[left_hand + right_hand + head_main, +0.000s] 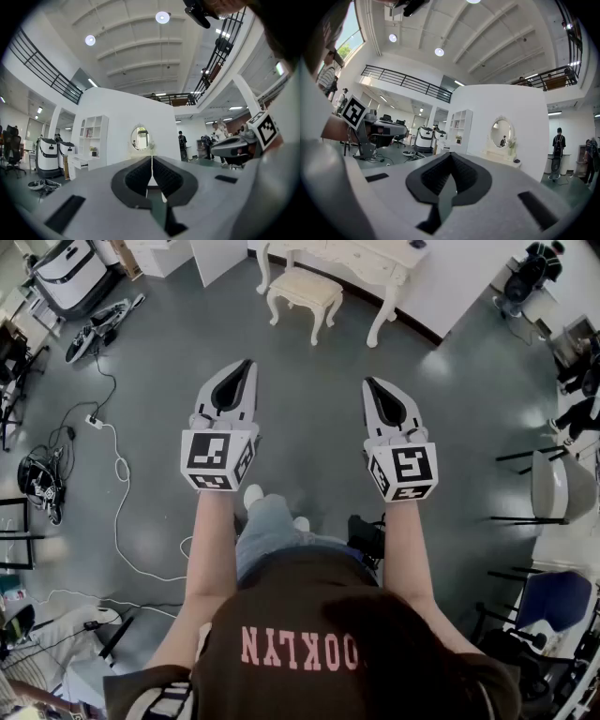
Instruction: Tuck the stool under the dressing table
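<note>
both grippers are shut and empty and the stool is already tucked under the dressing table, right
Not quite. The head view shows the stool standing out on the floor in front of the dressing table, not tucked under it. The rest holds: the left gripper and the right gripper are both shut and empty.

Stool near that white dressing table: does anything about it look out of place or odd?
The stool stands upright in front of the dressing table, out in the open rather than tucked under it. It shows no visible damage.
</note>
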Demonstrator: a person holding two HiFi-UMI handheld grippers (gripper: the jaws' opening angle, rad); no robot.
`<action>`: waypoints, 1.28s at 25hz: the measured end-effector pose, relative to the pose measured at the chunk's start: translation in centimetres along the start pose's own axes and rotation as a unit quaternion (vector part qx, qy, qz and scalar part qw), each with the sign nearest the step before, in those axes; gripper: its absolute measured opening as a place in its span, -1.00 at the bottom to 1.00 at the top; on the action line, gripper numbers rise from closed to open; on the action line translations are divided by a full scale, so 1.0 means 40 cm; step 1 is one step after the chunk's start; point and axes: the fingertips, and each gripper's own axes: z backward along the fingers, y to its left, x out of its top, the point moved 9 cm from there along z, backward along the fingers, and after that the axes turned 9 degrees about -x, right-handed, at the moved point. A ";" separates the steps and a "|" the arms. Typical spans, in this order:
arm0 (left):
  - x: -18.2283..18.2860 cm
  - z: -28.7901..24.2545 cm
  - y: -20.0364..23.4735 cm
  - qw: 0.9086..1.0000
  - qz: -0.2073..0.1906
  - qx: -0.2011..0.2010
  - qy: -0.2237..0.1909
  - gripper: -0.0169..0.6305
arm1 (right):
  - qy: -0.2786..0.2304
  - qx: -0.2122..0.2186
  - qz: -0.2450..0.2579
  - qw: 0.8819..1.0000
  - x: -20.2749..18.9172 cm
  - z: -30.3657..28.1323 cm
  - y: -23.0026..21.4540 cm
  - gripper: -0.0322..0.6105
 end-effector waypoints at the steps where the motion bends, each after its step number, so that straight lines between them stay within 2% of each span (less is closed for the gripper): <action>1: 0.001 -0.010 0.002 1.000 -0.001 0.000 0.001 -0.93 | 0.001 0.001 0.000 1.000 -0.001 -0.007 -0.006 -0.90; 10: -0.018 -0.097 0.059 1.000 -0.011 -0.006 0.005 -0.93 | 0.009 0.001 -0.003 1.000 -0.032 -0.099 -0.025 -0.90; 14: -0.037 -0.155 0.129 1.000 -0.008 -0.011 0.001 -0.93 | -0.003 -0.024 -0.034 0.999 -0.040 -0.176 -0.041 -0.90; 16: -0.050 -0.190 0.180 1.000 -0.007 -0.014 0.001 -0.93 | -0.003 -0.032 -0.045 0.998 -0.044 -0.230 -0.046 -0.90; 27: -0.119 -0.416 0.564 1.000 0.017 -0.012 0.001 -0.93 | 0.031 -0.025 -0.023 0.999 -0.054 -0.652 0.014 -0.90; 32: -0.138 -0.542 0.731 0.999 0.018 -0.038 0.007 -0.93 | 0.038 -0.034 -0.026 0.998 -0.045 -0.850 0.032 -0.90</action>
